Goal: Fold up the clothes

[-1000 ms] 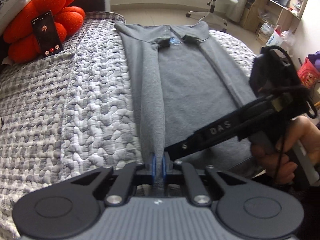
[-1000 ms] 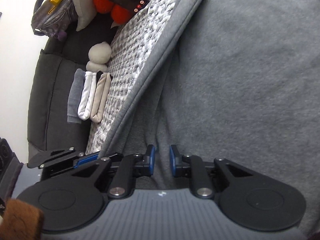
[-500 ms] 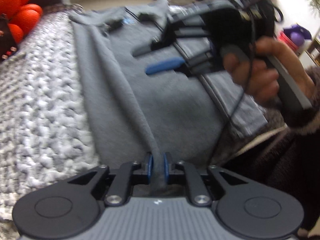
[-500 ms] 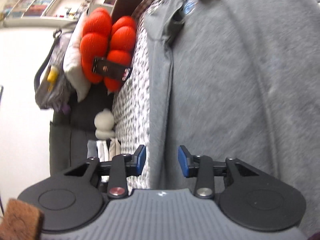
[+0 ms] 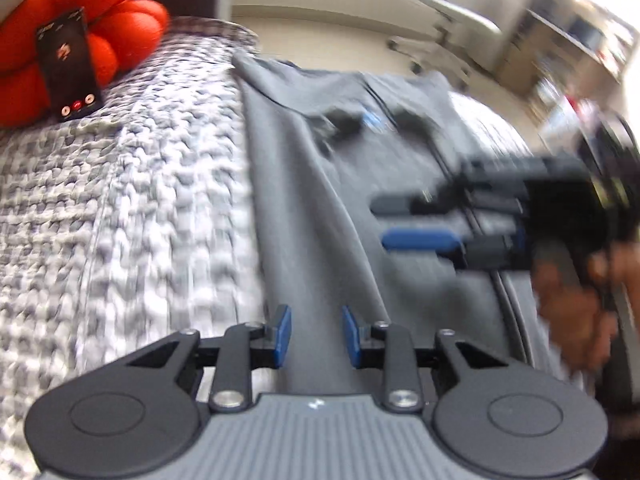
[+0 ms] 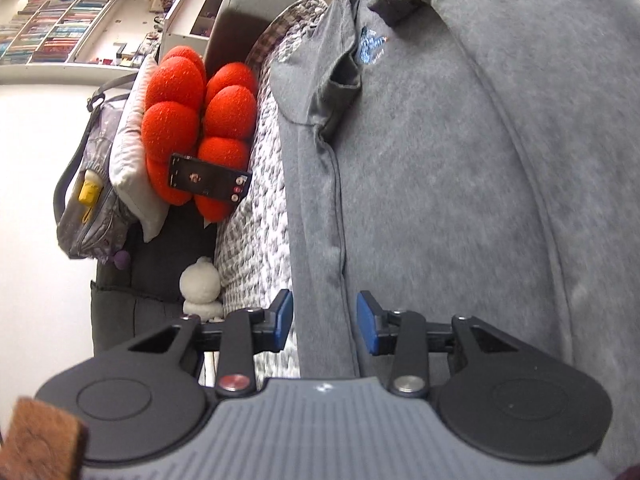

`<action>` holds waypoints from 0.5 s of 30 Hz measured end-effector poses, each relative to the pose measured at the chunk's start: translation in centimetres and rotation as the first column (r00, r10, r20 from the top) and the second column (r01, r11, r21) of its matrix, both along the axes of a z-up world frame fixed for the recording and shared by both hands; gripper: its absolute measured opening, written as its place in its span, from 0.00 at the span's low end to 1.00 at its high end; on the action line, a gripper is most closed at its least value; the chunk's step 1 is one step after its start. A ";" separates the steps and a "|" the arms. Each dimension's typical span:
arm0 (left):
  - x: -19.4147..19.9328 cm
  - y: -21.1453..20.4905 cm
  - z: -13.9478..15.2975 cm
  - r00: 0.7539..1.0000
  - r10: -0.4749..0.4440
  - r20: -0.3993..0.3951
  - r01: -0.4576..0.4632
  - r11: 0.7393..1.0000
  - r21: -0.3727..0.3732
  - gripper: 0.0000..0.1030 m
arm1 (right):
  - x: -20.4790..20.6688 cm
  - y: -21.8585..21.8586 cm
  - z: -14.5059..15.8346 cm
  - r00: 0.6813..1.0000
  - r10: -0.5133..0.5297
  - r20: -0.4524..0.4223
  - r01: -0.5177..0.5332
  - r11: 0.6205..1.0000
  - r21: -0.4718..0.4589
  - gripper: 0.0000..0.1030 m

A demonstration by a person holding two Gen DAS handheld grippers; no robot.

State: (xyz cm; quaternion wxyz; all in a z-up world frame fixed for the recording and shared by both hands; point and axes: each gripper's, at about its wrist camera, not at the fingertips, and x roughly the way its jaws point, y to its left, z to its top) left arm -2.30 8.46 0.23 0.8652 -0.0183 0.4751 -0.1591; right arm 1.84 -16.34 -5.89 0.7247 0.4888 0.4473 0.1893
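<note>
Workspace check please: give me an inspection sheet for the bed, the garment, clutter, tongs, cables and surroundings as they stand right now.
Surface: grey-and-white textured bedspread on the bed.
Job's things: grey garment spread flat, both side panels folded inward, blue logo near the collar.
Clutter: red flower-shaped cushion with a phone propped against it; small white plush toy; grey bag.
Grippers: left tongs open above the garment's left fold; right tongs open, holding nothing.
Cables: nothing seen clearly; the left view is blurred.
Surroundings: office chair, bookshelves.

Grey sweatshirt (image 6: 440, 200) lies flat on the quilt, sides folded inward.
</note>
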 end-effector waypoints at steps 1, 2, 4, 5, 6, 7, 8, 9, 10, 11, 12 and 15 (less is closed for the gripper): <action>1.1 0.0 0.0 1.000 0.025 0.006 -0.024 0.999 -0.021 0.28 | 0.4 0.1 0.0 1.000 -0.008 0.004 0.008 1.000 -0.011 0.39; 2.1 0.1 -0.1 0.999 0.048 0.023 -0.047 0.998 -0.043 0.28 | 0.9 0.3 0.0 1.000 -0.012 0.012 0.012 1.000 -0.024 0.39; 3.4 0.1 -0.5 0.990 0.094 0.102 -0.084 0.992 -0.097 0.27 | 1.7 0.7 0.1 0.999 -0.018 0.030 0.019 0.998 -0.056 0.39; 3.9 0.2 -0.7 0.984 0.111 0.139 -0.094 0.988 -0.124 0.27 | 2.2 0.8 0.1 0.999 -0.018 0.039 0.021 0.997 -0.074 0.39; 4.2 0.3 -1.0 0.979 0.112 0.169 -0.087 0.985 -0.147 0.27 | 2.6 0.9 0.1 0.999 -0.018 0.051 0.022 0.996 -0.089 0.39; 4.9 0.4 -1.5 0.977 0.111 0.182 -0.081 0.983 -0.164 0.25 | 2.9 1.0 0.1 0.998 -0.018 0.064 0.025 0.994 -0.104 0.39; 5.4 0.5 -1.9 0.978 0.114 0.177 -0.081 0.980 -0.181 0.19 | 3.3 1.2 0.1 0.997 -0.019 0.077 0.028 0.992 -0.119 0.39; 6.0 0.6 -2.4 0.979 0.118 0.166 -0.083 0.976 -0.202 0.16 | 3.6 1.3 0.1 0.996 -0.020 0.090 0.032 0.991 -0.134 0.38; 6.4 0.8 -2.8 0.980 0.121 0.158 -0.085 0.972 -0.218 0.15 | 3.8 1.4 0.0 0.995 -0.024 0.102 0.038 0.989 -0.142 0.37; 6.8 0.9 -3.0 0.981 0.127 0.149 -0.091 0.969 -0.230 0.14 | 4.0 1.6 -0.1 0.993 -0.028 0.112 0.045 0.988 -0.148 0.36; 7.2 1.1 -3.3 0.981 0.134 0.140 -0.097 0.965 -0.244 0.13 | 4.1 1.8 -0.2 0.992 -0.032 0.123 0.051 0.987 -0.155 0.35; 8.4 1.5 -4.0 0.985 0.143 0.102 -0.107 0.950 -0.293 0.12 | 4.7 2.4 -0.4 0.987 -0.044 0.156 0.072 0.982 -0.175 0.31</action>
